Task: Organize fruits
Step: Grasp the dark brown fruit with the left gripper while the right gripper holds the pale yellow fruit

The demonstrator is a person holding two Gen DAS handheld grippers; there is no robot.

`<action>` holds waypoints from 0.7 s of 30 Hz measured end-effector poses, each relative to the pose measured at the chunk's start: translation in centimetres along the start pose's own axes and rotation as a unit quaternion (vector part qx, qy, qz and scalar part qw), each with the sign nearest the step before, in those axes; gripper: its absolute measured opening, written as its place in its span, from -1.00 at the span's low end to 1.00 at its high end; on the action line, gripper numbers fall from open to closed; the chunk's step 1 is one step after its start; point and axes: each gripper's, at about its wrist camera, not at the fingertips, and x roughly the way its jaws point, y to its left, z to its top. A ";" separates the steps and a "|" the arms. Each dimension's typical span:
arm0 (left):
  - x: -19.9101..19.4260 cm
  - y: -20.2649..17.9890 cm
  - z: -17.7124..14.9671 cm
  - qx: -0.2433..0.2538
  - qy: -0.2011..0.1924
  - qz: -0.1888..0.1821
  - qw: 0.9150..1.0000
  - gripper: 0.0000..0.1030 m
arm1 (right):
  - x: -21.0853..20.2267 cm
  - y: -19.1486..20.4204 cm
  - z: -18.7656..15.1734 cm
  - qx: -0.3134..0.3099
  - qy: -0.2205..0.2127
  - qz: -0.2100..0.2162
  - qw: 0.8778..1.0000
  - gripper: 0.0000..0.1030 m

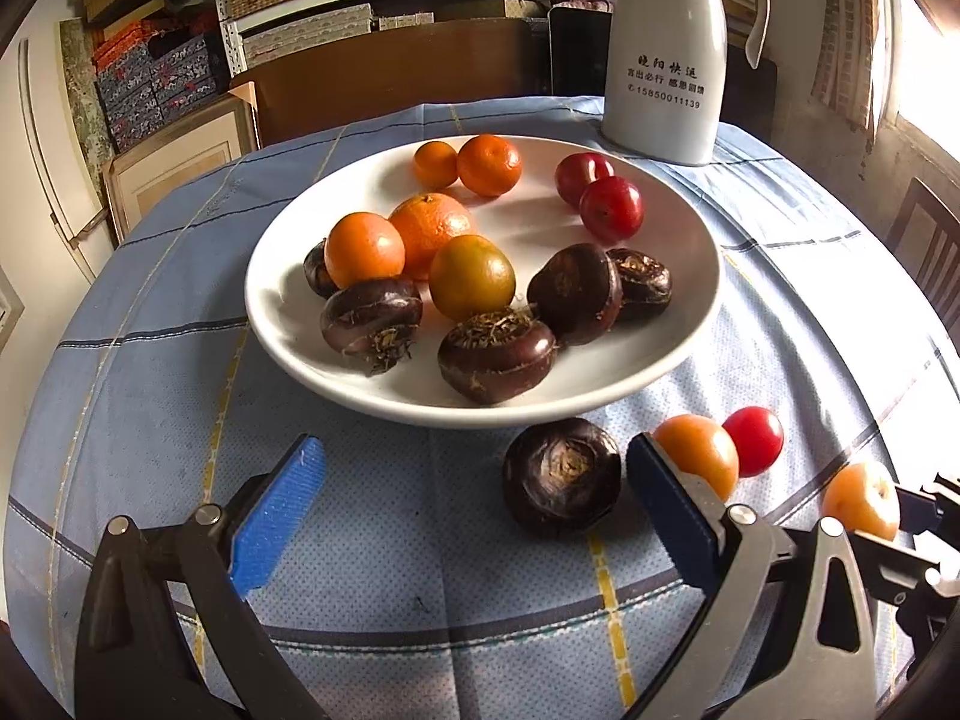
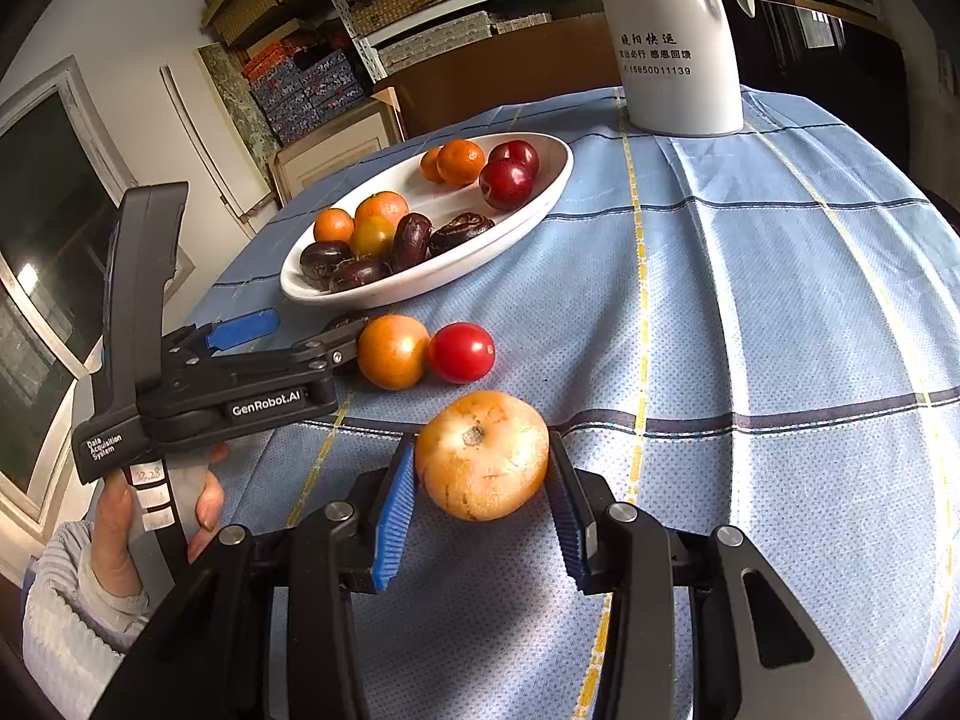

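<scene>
A white plate (image 1: 672, 354) holds several oranges, two red plums and several dark water chestnuts. On the cloth in front of it lie a loose water chestnut (image 1: 561, 477), an orange fruit (image 1: 699, 453) and a red fruit (image 1: 755, 439). My left gripper (image 1: 474, 501) is open, with the loose water chestnut between its fingers nearer the right one. My right gripper (image 2: 480, 510) is shut on a pale orange fruit (image 2: 482, 455) low over the cloth; it also shows in the left wrist view (image 1: 861, 498). The left gripper also shows in the right wrist view (image 2: 300, 330).
A white thermos jug (image 1: 663, 54) stands behind the plate at the back right. The round table has a blue checked cloth (image 1: 420, 570). Shelves with boxes and framed boards stand behind the table. A dark chair (image 1: 927, 246) is at the right.
</scene>
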 end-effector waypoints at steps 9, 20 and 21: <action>-0.3 2.8 -0.8 -0.026 0.010 0.036 0.999 0.92 | 0.0 -0.1 0.0 0.002 0.000 0.002 1.000 -0.18; -1.2 1.5 -1.7 0.009 -0.001 -0.005 1.000 0.92 | -0.2 0.1 0.0 -0.004 -0.003 0.007 1.000 -0.18; -1.0 1.5 -1.4 0.006 0.001 -0.008 1.000 0.92 | -0.2 0.2 0.0 -0.004 -0.003 0.007 1.000 -0.18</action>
